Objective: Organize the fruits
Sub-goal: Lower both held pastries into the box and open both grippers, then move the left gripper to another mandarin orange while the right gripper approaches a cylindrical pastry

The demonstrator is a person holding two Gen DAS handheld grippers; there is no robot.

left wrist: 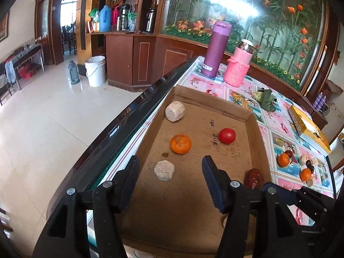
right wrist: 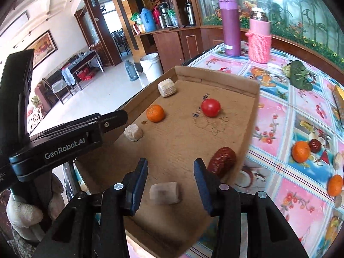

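Note:
A shallow cardboard tray (left wrist: pixel 251 142) (right wrist: pixel 247 116) lies on the table's left side. In it are a mandarin (left wrist: pixel 180 144) (right wrist: pixel 155 113), a tomato (left wrist: pixel 227 136) (right wrist: pixel 211 107), a red date (left wrist: pixel 253 178) (right wrist: pixel 222 161) and pale sugarcane chunks (left wrist: pixel 174 111) (left wrist: pixel 164 170) (right wrist: pixel 166 88) (right wrist: pixel 133 132). My left gripper (left wrist: pixel 169 168) is open and empty over the tray. My right gripper (right wrist: pixel 171 172) is open; a pale chunk (right wrist: pixel 165 192) lies on the tray just below its fingers. More mandarins (right wrist: pixel 301 151) (right wrist: pixel 335 185) (left wrist: pixel 283 159) and dates (right wrist: pixel 315 145) lie on the tablecloth at right.
A purple flask (left wrist: pixel 216 49) (right wrist: pixel 231 25) and a pink knit-covered bottle (left wrist: pixel 238 64) (right wrist: pixel 259 40) stand at the table's far end. A green leafy fruit (left wrist: pixel 265 100) (right wrist: pixel 298 75) and a yellow box (left wrist: pixel 309 126) lie at right. The table edge (left wrist: pixel 129 116) drops to tiled floor at left.

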